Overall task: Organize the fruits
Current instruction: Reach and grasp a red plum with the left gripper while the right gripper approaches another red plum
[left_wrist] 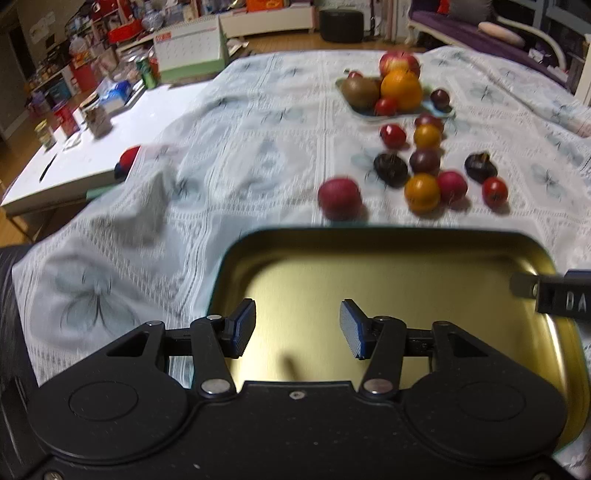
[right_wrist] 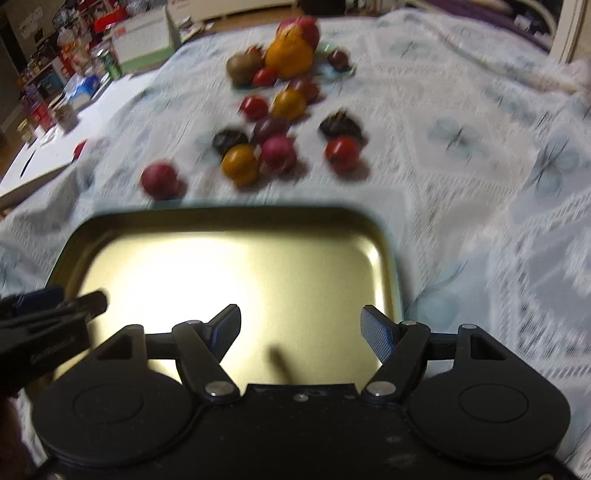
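A shallow gold metal tray point(left_wrist: 369, 251) lies on the patterned cloth right in front of both grippers; it also shows in the right wrist view point(right_wrist: 221, 229). My left gripper point(left_wrist: 297, 328) is open and empty above the tray. My right gripper point(right_wrist: 301, 330) is open and empty above it too. Beyond the tray lie several loose fruits: a dark red one point(left_wrist: 340, 197), an orange one point(left_wrist: 422, 192), a small red one point(left_wrist: 495, 190) and dark purple ones point(left_wrist: 389, 169). A far plate point(left_wrist: 364, 110) holds an orange point(left_wrist: 400, 88), a kiwi point(left_wrist: 360, 92) and an apple point(left_wrist: 399, 61).
A white table point(left_wrist: 74, 162) with jars and boxes stands to the left of the cloth. A desk calendar point(left_wrist: 188, 48) stands at the back left. A purple sofa point(left_wrist: 461, 29) is at the back right. The right wrist view is blurred.
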`<state>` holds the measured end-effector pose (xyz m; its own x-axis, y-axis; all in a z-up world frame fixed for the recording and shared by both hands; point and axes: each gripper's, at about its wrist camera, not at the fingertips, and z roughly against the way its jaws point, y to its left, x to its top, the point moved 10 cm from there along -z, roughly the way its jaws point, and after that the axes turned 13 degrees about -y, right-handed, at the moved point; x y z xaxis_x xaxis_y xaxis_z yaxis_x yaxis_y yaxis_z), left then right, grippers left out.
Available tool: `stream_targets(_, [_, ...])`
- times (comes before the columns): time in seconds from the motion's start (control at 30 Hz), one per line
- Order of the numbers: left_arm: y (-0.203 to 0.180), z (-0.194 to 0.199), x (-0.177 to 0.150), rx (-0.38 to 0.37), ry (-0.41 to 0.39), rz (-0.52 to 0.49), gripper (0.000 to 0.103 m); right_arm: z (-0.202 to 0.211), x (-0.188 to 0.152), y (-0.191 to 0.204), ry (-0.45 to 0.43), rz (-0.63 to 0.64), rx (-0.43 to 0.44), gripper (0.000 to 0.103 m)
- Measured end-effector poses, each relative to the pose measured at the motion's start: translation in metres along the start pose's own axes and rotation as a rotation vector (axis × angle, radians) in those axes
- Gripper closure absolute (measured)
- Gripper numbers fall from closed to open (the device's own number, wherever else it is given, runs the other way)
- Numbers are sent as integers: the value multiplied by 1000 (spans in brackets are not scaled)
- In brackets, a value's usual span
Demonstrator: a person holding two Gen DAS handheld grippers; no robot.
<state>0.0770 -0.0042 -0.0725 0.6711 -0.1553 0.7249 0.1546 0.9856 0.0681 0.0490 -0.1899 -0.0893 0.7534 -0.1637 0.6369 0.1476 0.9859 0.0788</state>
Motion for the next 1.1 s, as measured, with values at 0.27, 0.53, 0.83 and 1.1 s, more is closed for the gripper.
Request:
stream_targets(0.27, [-2,-24,41,-72,11,62,46,-20,53,-29,-19,-86,-22,28])
stream_targets(0.53, [-9,-64,59,-136,88,122,46,-53,87,-50,64,-207,-17,30])
stream_targets(0.83, [-26,-97,64,-122,118,73,47,-72,106,-29,79,-242,29,32])
stream_targets(1.1, [-34,-123,53,-97,173,55,50,-88,114,-9,59,-183,39,33])
